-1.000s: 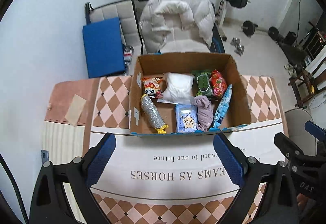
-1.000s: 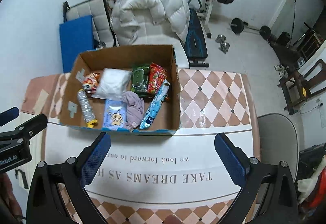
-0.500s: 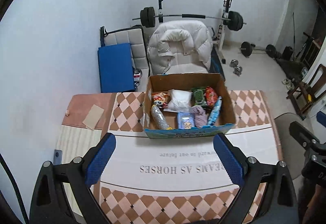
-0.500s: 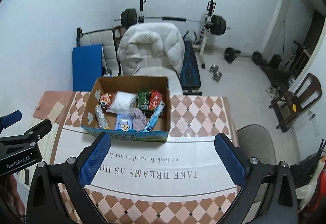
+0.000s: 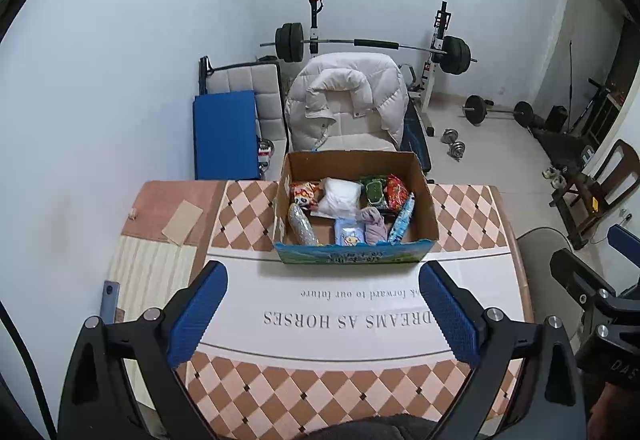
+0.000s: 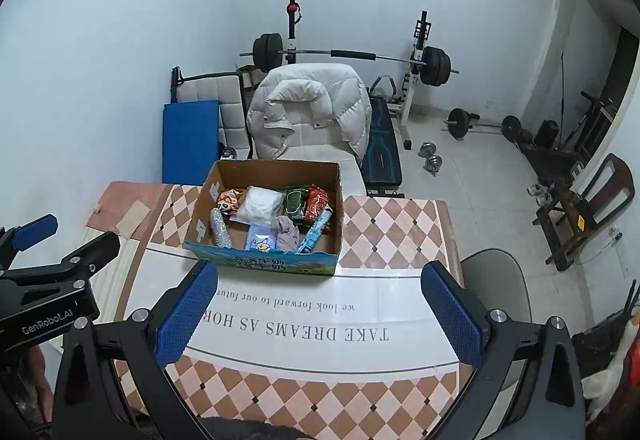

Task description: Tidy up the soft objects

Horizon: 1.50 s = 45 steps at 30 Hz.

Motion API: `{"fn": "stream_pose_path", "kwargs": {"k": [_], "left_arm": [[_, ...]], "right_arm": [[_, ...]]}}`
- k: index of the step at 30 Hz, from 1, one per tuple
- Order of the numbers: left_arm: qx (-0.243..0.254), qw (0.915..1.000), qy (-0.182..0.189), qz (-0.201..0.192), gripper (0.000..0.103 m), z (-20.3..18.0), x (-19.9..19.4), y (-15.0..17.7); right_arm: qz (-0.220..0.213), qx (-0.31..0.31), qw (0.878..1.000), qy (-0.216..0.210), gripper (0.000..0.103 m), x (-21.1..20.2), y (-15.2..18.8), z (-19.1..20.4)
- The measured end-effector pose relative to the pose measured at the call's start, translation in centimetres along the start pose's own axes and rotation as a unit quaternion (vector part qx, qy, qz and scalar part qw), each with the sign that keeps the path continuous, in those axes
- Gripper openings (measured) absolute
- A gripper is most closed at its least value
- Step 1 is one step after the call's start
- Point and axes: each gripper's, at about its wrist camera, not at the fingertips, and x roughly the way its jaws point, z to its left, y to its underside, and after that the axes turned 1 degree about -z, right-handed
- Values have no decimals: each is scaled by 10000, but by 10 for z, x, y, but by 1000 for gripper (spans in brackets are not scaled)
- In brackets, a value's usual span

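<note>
We held the left gripper [image 5: 322, 306] and right gripper [image 6: 320, 306] above the counter [image 5: 360, 324], jaws released and empty; neither touched anything. The box [image 5: 352, 259] of soft items sat beyond them.

Printed upside down across the desk cloth [image 6: 280, 324]: "TAKE DREAMS AS HORSES", "we look forward to our future". On the left gripper [image 6: 44, 240] body: "GenRobot.AI".

Left tool [image 5: 322, 316] hangs spread and bare above the table [image 5: 248, 208], short of the cardboard box [image 5: 354, 258]
</note>
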Motion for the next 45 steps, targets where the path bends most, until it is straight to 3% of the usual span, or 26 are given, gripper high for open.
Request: {"fn": "stream_pose_path", "kwargs": {"k": [9,19,26,45], "left_arm": [[-55,9999,-116,-21,98,-1,-1,6],[-142,9987,-270,-399,98,6,6,-7],[-50,9987,-239,-447,103,7,12,-14],[-94,9980,-223,-586,103,8,6,-20]], "right_arm": [[-91,-12,9999,121,103,-5,-2,-1],[-270,42,9991,319,103,7,-15,-8],[-333,52,9985,430,103,11,-23,-8],[-472,20,9974,542,103,7,-29,-5]]}}
